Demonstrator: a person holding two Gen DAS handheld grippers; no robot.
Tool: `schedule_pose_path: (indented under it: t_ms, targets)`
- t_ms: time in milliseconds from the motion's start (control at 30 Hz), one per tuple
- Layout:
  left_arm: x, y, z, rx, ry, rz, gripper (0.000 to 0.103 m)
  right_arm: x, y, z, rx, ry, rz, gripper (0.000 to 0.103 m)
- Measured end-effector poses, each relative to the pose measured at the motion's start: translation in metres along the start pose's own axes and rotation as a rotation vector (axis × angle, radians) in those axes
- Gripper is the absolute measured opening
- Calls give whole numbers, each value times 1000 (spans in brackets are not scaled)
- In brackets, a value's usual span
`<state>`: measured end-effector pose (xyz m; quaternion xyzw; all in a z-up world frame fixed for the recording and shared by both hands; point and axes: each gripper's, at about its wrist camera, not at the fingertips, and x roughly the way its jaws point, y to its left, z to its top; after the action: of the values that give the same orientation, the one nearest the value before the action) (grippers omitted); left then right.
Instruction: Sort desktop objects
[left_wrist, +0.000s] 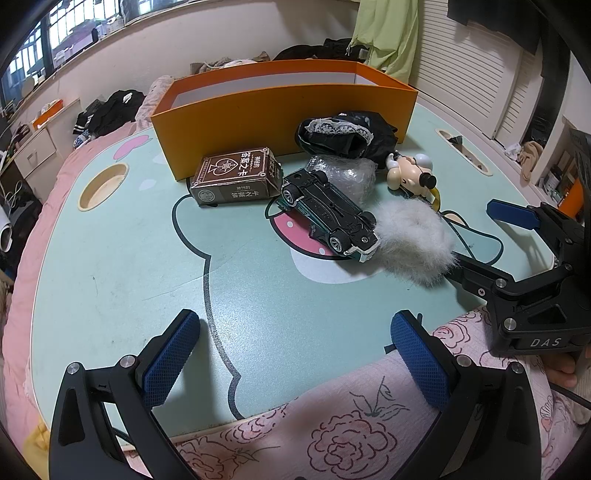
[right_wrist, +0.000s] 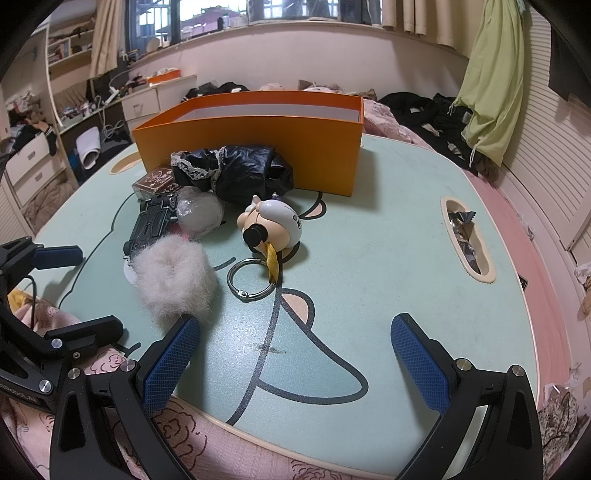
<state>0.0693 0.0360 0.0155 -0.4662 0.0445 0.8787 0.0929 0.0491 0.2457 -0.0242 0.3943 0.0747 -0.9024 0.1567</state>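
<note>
An open orange box (left_wrist: 280, 110) (right_wrist: 258, 147) stands at the back of a mint-green table (left_wrist: 129, 258). In front of it lie a brown card box (left_wrist: 236, 177), an upturned black toy car (left_wrist: 328, 216) (right_wrist: 151, 221), a plastic-wrapped ball (left_wrist: 347, 177) (right_wrist: 199, 214), a black lace-trimmed cloth (left_wrist: 343, 134) (right_wrist: 236, 170), a cartoon figurine keychain (left_wrist: 410, 171) (right_wrist: 273, 225) with a metal ring (right_wrist: 251, 280), and a white fluffy pom-pom (left_wrist: 413, 240) (right_wrist: 173, 280). My left gripper (left_wrist: 295, 354) is open and empty near the front edge. My right gripper (right_wrist: 295, 354) is open and empty; its left finger is close to the pom-pom.
The table has a round cutout (left_wrist: 103, 184) at the left and an oblong slot (right_wrist: 467, 240) at the right holding wrappers. It sits on a pink floral bedspread (left_wrist: 351, 435). Clothes and drawers lie beyond the table.
</note>
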Motion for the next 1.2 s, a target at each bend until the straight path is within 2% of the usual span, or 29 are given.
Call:
schedule_pose_path:
  t_ms: [433,733,767,867,1000,1033,1100,1200]
  targets:
    - [-1,1,0,0,-1,-1,103,-2,-6,1,11,2,4,103]
    - [-1,3,-1,-1,-1,-1,103,-18,-13,12,69,-44,42,103]
    - [-1,3,-1,-1,-1,-1,103,-20,-14,15,74,-49,46,100]
    - [-1,3,-1,-1,-2,-1,103,-29,-18,36,68,-66,55,84]
    - [-1,4,-1,-1,-3,-1,103,-44,-39,90,164,-74,127,73]
    - [0,6,1,-3,-3,0,103,-43,-45,108,205,-61,160,71]
    - [-1,6,1,-3,-4,0,103,-33,-48,136,243,-16,173,61]
    - [-1,6,0,-5,-7,1,103,-1,-34,173,229,76,194,51]
